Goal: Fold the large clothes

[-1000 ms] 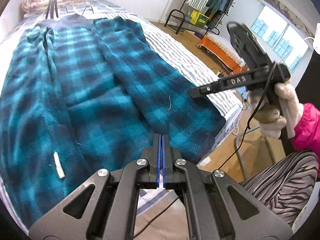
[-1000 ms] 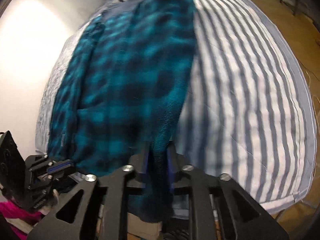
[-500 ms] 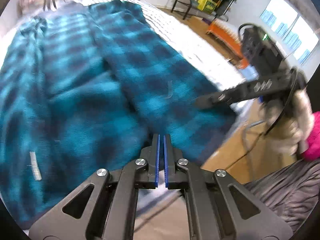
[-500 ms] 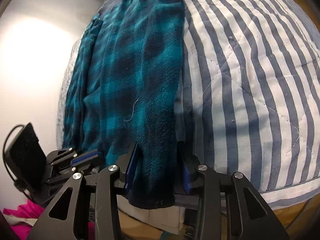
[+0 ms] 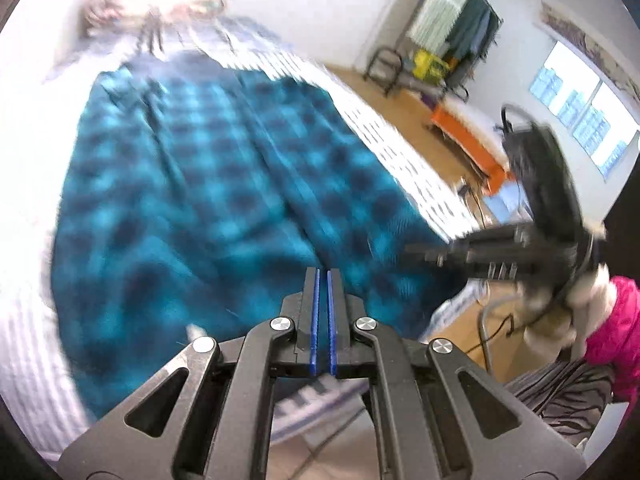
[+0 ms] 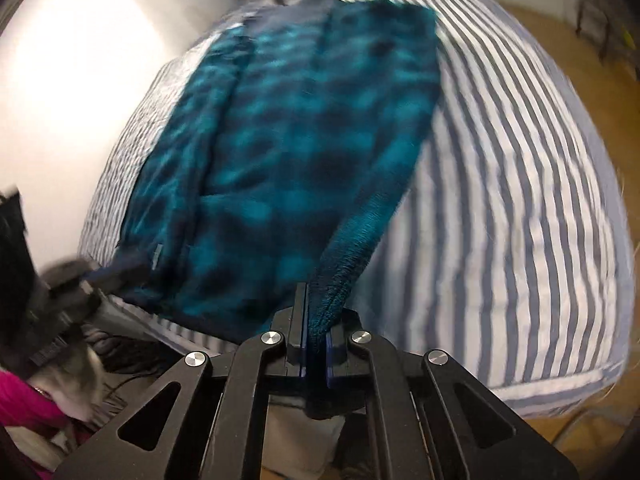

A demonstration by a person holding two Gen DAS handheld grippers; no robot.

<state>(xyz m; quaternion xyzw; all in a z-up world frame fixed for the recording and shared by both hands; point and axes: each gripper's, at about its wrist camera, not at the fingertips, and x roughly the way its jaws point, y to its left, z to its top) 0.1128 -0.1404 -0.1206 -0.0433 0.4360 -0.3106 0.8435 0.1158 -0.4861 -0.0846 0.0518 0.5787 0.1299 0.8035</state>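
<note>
So the teal plaid fleece garment (image 5: 224,208) is spread flat over most of the striped bed (image 6: 520,208), running from the foot edge up toward the pillows (image 5: 160,12). Its right-hand hem sits well in from the bed's right edge, so there's a wide bare strip of striped cover on that side. On the other side the garment lies near the bed's wall side, with only a thin strip of cover showing. At the foot edge the fabric hangs just over the mattress.

The right gripper (image 6: 316,336) points steeply down at the bed's foot edge, and its jaws are clamped on the garment's near right corner. A ridge of fleece is pulled up taut from the bed into the pads. A pale gloved hand (image 5: 560,312) with a pink sleeve (image 5: 616,332) carries it.

The left gripper (image 5: 322,320) hovers over the foot edge near the garment's middle, angled down, blue pads pressed together with nothing between them.

Beyond the bed's right side there's open wood floor (image 5: 384,96), then a clothes rack (image 5: 452,40) by the far wall and an orange bench (image 5: 464,136) under the window (image 5: 580,112). Everything's pretty motion-blurred.
</note>
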